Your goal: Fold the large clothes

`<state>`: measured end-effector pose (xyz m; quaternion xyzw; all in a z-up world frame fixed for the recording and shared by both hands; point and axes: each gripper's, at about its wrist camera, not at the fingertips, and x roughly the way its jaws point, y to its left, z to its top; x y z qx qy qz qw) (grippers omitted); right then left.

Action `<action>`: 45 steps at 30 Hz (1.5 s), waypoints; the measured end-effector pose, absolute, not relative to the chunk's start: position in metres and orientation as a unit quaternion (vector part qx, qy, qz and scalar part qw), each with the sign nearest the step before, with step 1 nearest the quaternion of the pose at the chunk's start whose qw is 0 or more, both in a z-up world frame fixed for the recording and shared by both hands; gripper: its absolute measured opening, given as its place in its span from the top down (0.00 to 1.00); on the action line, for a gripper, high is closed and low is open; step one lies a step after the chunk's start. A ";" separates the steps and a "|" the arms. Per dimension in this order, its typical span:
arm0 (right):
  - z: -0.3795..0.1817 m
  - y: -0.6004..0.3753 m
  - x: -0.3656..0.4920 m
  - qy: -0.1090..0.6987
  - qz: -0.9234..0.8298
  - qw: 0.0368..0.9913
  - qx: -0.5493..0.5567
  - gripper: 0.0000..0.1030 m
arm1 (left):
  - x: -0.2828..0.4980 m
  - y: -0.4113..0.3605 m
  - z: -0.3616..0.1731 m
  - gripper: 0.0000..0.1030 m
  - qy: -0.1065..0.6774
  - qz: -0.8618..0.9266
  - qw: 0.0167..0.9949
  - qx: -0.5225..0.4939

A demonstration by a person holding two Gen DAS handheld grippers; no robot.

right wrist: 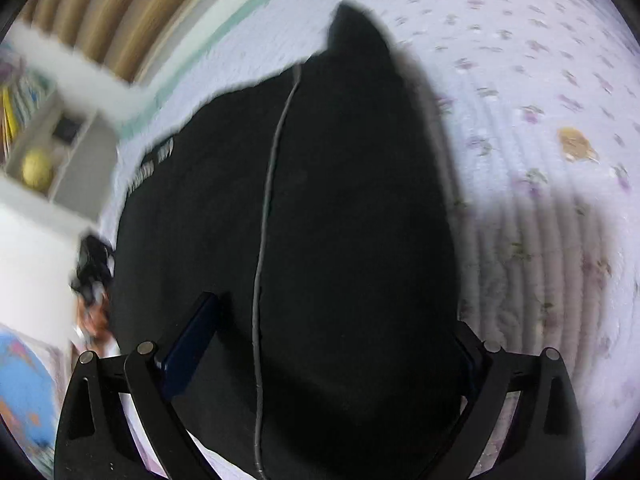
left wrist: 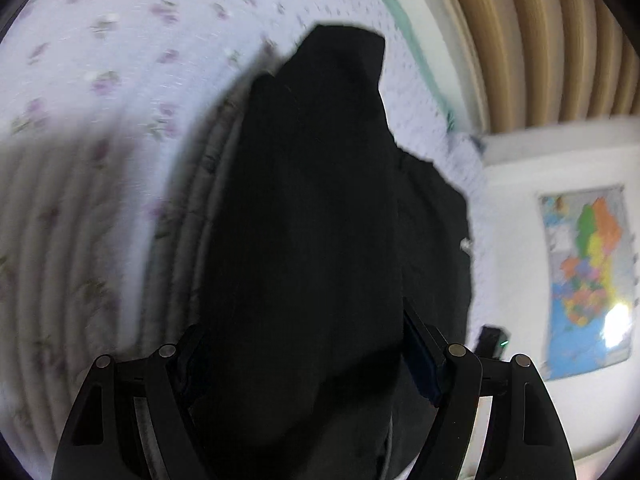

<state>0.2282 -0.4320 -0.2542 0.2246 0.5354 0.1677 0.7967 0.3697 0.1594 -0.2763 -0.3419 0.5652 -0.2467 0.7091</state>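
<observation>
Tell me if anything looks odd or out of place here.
Nothing stands out. The black garment lies draped between both grippers over the floral bedspread, bunched as expected mid-fold. Both views are motion-blurred, so small flaws could be missed.

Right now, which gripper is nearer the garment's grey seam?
Right. The seam runs between the right gripper's fingers; the left gripper shows only plain black garment between its own.

Floral bedspread [left wrist: 120,80], wall map [left wrist: 588,280], shelf [right wrist: 60,148]

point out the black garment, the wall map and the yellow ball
black garment [left wrist: 312,208], left wrist view, middle of the hanging cloth
wall map [left wrist: 588,280], left wrist view, its coloured centre
yellow ball [right wrist: 37,170], right wrist view, its middle
</observation>
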 end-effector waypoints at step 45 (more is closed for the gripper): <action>-0.209 -0.401 0.100 0.521 0.127 0.822 0.190 0.45 | 0.140 0.168 -0.218 0.44 0.504 -0.214 0.804 -0.232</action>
